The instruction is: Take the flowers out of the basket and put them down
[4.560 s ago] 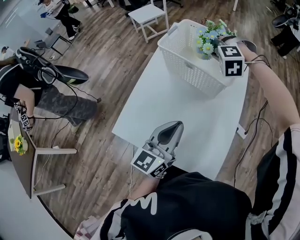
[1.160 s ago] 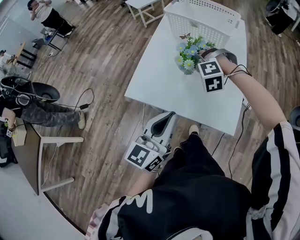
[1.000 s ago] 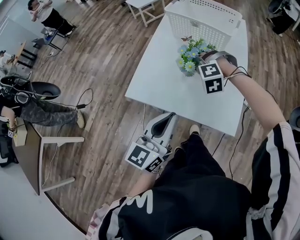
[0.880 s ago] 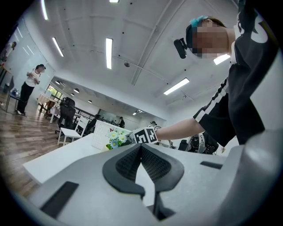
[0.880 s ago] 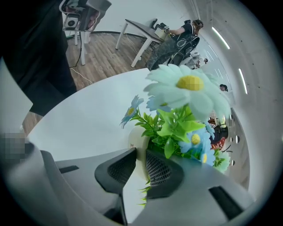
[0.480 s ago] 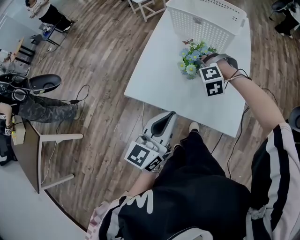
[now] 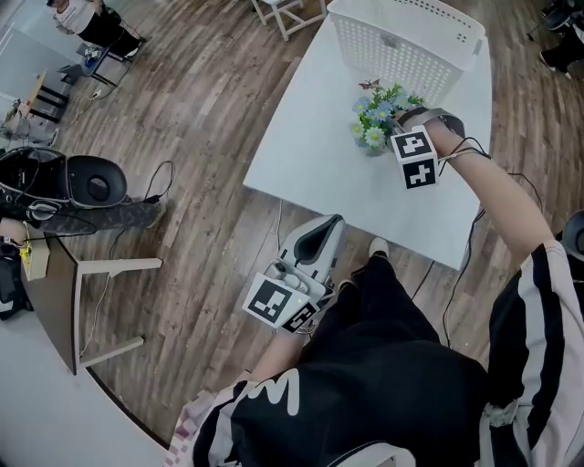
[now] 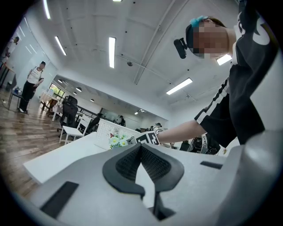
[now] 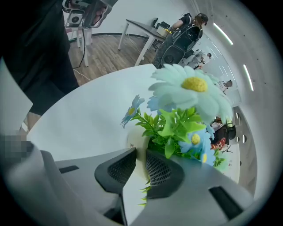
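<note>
A small white pot of blue and white artificial flowers (image 7: 376, 114) stands in front of the white lattice basket (image 7: 401, 41), over the white table (image 7: 310, 155). My right gripper (image 7: 391, 128) is shut on the pot's rim; in the right gripper view its pads (image 9: 160, 170) pinch the white rim (image 9: 140, 137) under the flowers (image 9: 185, 101). I cannot tell whether the pot's base touches the table. My left gripper (image 7: 330, 223) hangs shut and empty below the table's near edge, by the person's waist. In the left gripper view, that gripper (image 8: 140, 148) points at the flowers (image 8: 117, 140).
The basket stands at the table's far end. A small white stool (image 7: 278, 9) is beyond the table's far left corner. On the wood floor at left are a dark round seat (image 7: 96, 178), a cable (image 7: 160, 178) and a wooden side table (image 7: 50, 301).
The flowers were in the basket 4.6 s ago; now they are out, in front of it, still in my right gripper. Over the last second they barely moved. The left gripper is unchanged.
</note>
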The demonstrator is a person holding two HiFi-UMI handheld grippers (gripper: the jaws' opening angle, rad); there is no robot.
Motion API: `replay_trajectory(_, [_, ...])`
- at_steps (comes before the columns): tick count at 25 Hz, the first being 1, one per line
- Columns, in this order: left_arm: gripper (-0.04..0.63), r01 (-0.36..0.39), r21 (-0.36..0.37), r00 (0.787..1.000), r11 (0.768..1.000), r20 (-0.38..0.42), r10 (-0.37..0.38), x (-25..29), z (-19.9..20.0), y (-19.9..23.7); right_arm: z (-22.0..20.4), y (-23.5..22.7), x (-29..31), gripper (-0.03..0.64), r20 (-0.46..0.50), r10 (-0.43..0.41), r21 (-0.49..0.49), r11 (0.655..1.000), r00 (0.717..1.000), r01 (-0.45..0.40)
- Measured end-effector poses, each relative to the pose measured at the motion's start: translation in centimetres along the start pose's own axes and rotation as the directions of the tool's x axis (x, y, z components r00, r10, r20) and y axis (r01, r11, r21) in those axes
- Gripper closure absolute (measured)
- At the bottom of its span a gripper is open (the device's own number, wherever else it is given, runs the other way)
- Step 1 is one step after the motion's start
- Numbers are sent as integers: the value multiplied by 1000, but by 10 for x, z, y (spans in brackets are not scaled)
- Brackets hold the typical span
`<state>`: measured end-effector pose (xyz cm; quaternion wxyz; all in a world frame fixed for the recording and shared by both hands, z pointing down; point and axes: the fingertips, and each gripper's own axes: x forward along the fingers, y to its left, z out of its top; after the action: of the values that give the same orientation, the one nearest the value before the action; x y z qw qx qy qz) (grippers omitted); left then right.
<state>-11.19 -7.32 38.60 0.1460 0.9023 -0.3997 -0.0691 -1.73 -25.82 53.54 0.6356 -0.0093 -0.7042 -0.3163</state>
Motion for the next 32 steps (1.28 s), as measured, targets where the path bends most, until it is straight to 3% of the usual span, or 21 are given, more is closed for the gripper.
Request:
replay_trajectory(8, [592,-5,0,1000,1000,5,5,-1,2,5,2,-1,3,538,5,-6,15,1000,1000,5])
replay_trajectory(19, [592,4,0,1000,1000,9,-4,8,2,1,1,-2,7,526,-5,-115,-16,993,993,114])
replay_trajectory(24, [592,11,2,1000,1000,15,-11,7,3,-4,3,-4,5,526,9,-176,32,984,984,176])
replay_trajectory(32, [592,18,15,1000,1000,22,-18,4,8,-10,10,-9,-12,517,44,-188,139,974,981,181])
